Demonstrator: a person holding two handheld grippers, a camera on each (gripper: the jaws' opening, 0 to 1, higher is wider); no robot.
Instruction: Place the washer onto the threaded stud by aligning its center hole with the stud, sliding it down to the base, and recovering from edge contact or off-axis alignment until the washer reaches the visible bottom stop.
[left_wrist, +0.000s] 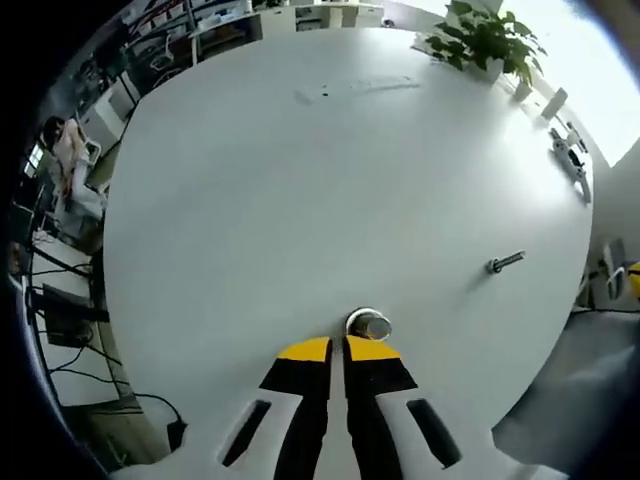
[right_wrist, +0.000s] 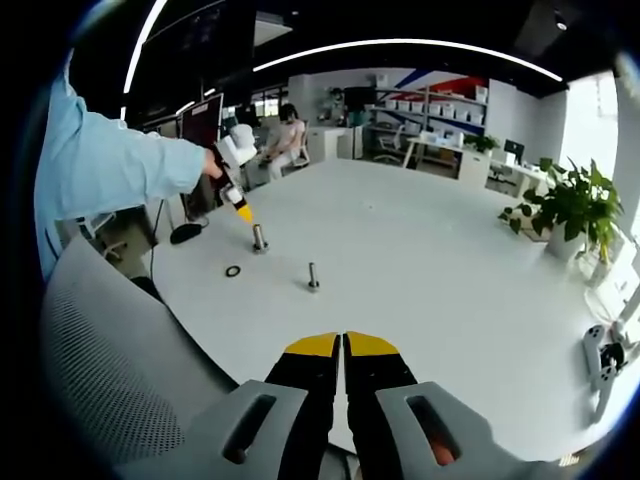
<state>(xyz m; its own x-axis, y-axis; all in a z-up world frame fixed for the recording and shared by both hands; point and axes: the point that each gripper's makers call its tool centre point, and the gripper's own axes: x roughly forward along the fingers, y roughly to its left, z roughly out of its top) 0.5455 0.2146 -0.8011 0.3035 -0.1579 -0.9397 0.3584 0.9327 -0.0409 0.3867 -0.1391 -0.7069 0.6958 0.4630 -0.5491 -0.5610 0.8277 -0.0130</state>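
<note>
Left gripper view: the left gripper (left_wrist: 338, 349) rises from the bottom edge, its yellow-tipped jaws pressed together with nothing between them; just beyond the tips, on the white table (left_wrist: 300, 200), stands a short metal cylinder (left_wrist: 368, 324) seen from above — whether the tips touch it cannot be told; a threaded stud (left_wrist: 506, 262) appears well to the right on the tabletop; a potted plant (left_wrist: 485, 40) sits at the far edge, and a white controller (left_wrist: 570, 155) lies near the right rim.

Right gripper view: the right gripper (right_wrist: 342, 345) holds its jaws closed and empty above the near edge of the table (right_wrist: 420, 260); the stud (right_wrist: 313, 277) stands upright, and the washer (right_wrist: 233, 271) lies flat on the table to its left, apart from it; beyond the washer the cylinder (right_wrist: 259, 238) stands upright, with the left gripper (right_wrist: 243, 212) — held at the end of a light-blue sleeve (right_wrist: 110, 170) — poised just above it; a grey mesh chair back (right_wrist: 120, 370) occupies the lower left; the plant (right_wrist: 570, 205) stands at the right.
</note>
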